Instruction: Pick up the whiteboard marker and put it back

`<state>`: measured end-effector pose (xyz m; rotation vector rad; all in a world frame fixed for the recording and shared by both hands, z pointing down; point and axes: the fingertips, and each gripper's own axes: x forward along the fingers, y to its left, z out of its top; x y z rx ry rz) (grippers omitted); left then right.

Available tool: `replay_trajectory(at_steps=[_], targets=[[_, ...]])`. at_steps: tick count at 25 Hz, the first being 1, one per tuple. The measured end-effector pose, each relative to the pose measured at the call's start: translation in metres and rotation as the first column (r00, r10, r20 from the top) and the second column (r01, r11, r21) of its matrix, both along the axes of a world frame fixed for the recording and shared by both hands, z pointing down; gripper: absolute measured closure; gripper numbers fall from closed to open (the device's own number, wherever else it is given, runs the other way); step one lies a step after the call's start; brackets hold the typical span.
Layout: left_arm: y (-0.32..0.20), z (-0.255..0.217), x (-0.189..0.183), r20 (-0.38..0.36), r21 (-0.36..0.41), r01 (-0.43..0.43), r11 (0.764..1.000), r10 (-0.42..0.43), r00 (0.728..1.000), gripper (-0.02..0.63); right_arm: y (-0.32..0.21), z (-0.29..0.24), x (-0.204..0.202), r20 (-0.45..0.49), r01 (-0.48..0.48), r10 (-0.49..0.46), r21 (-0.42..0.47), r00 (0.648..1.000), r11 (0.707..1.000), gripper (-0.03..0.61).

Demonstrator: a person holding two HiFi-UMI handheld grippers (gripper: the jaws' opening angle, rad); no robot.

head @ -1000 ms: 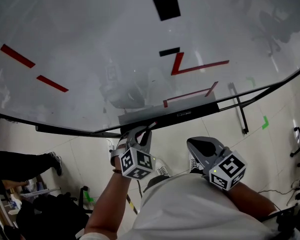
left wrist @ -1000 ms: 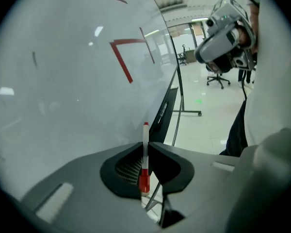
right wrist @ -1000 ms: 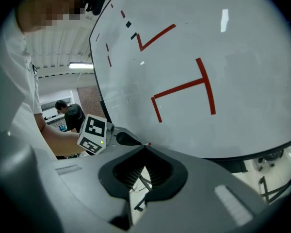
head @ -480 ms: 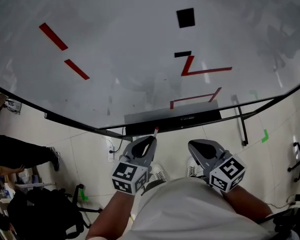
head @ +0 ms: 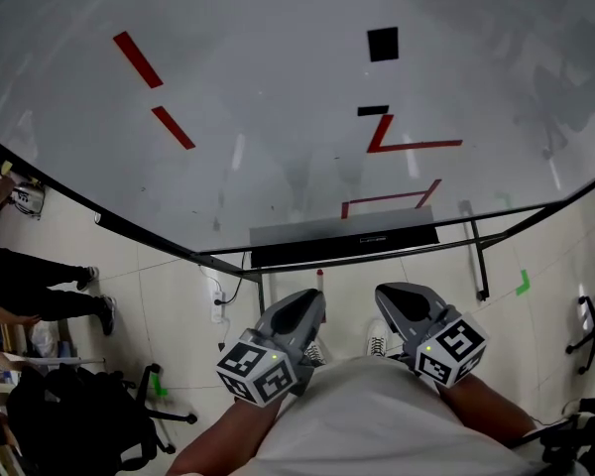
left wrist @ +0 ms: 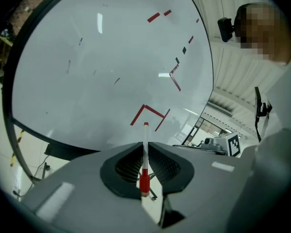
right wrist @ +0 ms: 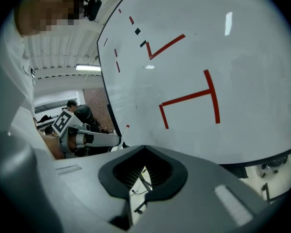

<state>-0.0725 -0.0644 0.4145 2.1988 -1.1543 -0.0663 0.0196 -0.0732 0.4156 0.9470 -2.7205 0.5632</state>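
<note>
An office-like workroom: big whiteboard (head: 278,117), tiled floor (head: 178,305), ceiling strip light (right wrist: 87,67).

Your whiteboard (head: 278,117) is glossy and smooth, mirroring ceiling lights. The whiteboard marker (left wrist: 145,140) has a smooth white plastic barrel. Your left gripper (head: 313,302) looks matt grey plastic, its black pads (left wrist: 128,164) ribbed. Floor tiles (head: 169,305) shine faintly.

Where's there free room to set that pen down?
The black ledge under the whiteboard looks bare along its length, just ahead of the left claw holding the marker. The floor far left is crowded with bags.
</note>
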Motion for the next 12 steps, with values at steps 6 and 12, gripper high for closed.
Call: replay_trajectory(at_steps=[6,12], targets=[[-0.0017,-0.0016,-0.0067,0.016,0.012,0.008,1.0,-0.008,1.0,0.561,0.0024,-0.0001,0.0004,0.001,-0.001,0.001,0.003,1.0,1.0,0.577],[-0.0021,-0.0028,-0.0031,0.025,0.02,-0.004,1.0,0.003,1.0,0.563,0.0022,0.0011,0.0026,0.004,-0.009,0.009,0.0,1.0,1.0,0.577]])
